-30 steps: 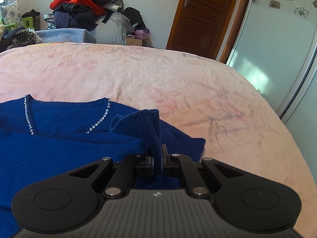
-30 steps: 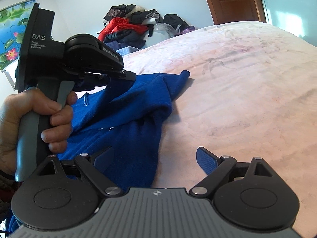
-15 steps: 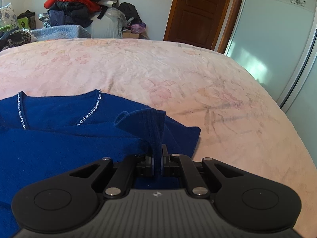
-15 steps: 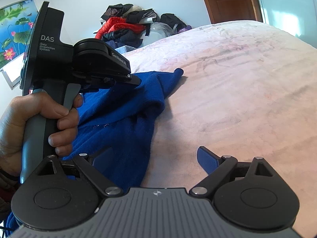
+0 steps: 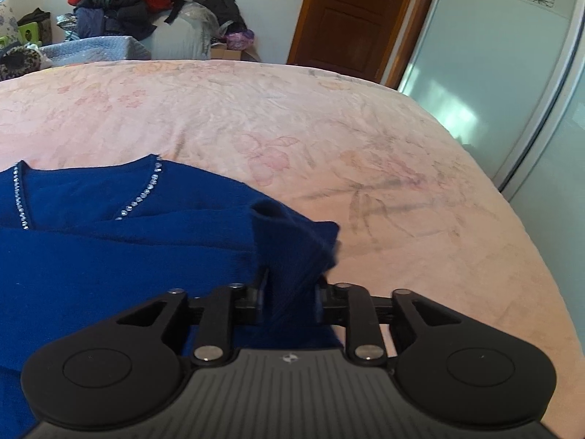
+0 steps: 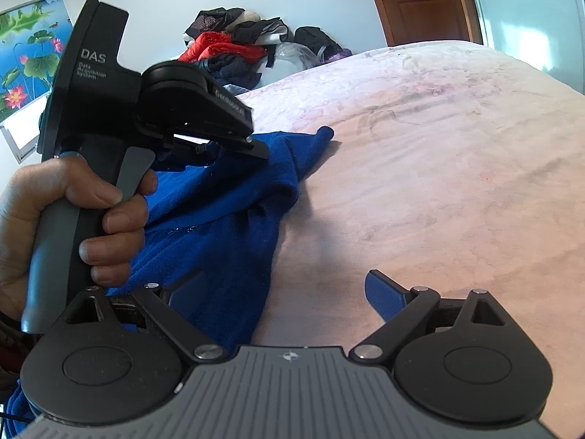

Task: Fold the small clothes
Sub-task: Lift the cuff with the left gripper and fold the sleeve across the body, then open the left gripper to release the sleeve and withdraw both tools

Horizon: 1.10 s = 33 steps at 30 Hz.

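A blue sweater (image 5: 109,256) with a rhinestone neckline lies on the pink bedspread (image 5: 329,128). Its sleeve is folded across the body. My left gripper (image 5: 292,285) has its jaws opening, and the ribbed sleeve cuff (image 5: 285,226) sits loosely in the gap between them. The right wrist view shows the left gripper (image 6: 256,146) from the side, held by a hand (image 6: 73,219) above the sweater (image 6: 219,219). My right gripper (image 6: 281,285) stands open over the sweater's right edge, holding nothing.
A heap of clothes (image 5: 128,3) is piled beyond the bed's far side. A brown door (image 5: 351,18) and a pale sliding wardrobe door (image 5: 493,73) stand at the right. The bed's edge (image 5: 512,219) curves down the right.
My left gripper's jaws have parted from the sleeve cuff, which has slumped and spread between them. The right gripper has not moved.
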Available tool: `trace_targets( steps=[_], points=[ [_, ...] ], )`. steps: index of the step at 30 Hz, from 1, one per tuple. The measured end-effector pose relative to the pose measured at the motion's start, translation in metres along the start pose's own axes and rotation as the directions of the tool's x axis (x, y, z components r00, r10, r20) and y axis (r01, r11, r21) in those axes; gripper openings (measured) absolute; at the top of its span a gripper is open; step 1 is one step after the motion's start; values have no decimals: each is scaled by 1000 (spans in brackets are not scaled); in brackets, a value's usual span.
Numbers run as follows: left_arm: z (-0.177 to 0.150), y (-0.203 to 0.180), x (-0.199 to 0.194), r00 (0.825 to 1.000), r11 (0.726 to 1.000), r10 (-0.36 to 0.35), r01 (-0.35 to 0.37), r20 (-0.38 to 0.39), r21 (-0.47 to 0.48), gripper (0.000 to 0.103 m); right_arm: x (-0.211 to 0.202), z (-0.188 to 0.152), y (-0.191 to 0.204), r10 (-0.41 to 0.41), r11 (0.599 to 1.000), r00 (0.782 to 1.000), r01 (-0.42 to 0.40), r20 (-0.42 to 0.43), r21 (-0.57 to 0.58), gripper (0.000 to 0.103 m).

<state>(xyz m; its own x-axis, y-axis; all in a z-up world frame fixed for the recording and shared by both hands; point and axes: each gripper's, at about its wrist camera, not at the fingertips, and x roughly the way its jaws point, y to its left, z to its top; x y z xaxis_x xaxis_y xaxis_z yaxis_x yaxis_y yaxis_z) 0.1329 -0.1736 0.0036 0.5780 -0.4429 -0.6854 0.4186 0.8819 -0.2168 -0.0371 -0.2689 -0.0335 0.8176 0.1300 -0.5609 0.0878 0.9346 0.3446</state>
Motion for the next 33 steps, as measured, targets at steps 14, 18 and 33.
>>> trace_targets(
  steps=[14,18,33],
  points=[
    [18,51,-63,988,998,59,-62,141,18,73,-5,15,5,-19,999,998,21,66,-33,95],
    [9,106,-83,963,973,225,-230,146,13,73,4,43,24,60,996,992,-52,114,-72,95],
    [-51,208,-78,888,889,458,-456,36,-36,73,70,69,47,99,987,995,-100,-15,-128,103]
  ],
)
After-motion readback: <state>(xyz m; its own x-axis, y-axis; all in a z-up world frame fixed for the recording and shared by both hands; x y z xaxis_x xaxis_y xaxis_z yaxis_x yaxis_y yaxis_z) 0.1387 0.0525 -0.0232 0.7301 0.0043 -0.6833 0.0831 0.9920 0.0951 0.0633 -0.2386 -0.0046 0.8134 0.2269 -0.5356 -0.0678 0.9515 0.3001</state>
